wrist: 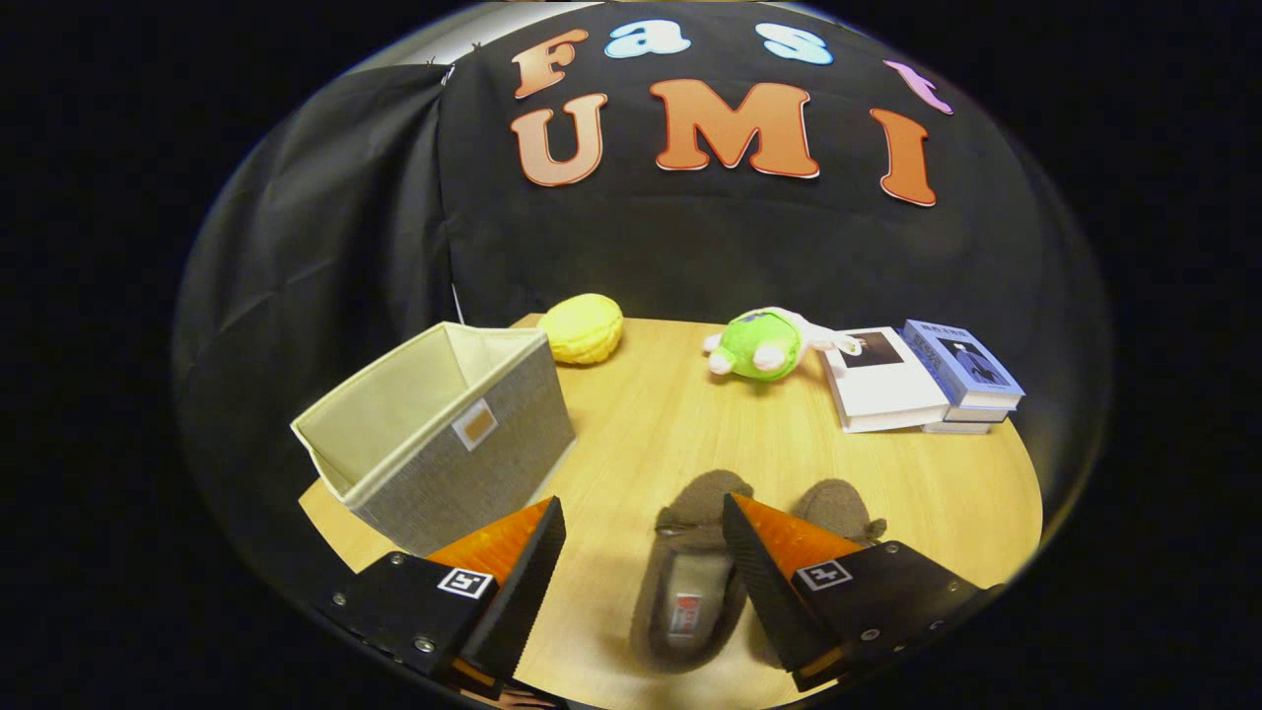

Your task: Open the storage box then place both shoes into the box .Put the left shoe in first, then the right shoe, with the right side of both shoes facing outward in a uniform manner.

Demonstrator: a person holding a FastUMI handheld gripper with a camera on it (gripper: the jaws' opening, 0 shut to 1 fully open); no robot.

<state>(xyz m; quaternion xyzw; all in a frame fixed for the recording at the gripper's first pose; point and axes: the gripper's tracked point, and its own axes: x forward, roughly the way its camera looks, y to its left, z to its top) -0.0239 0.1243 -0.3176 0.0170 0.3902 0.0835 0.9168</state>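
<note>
Gripper view: gripper (641, 532) fingers stand wide apart, gripping nothing, above a wooden table (631, 434). One brown slipper (690, 582) lies between them; a second slipper (838, 508) sits partly hidden behind the right finger. Grey fabric storage box (444, 434), top open, stands just ahead of the left finger.

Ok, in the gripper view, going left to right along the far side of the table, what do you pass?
Storage box, open on top → yellow plush → green plush toy → white book → stack of blue books. Nearer, the gripper is open, with one slipper between its fingers.
</note>
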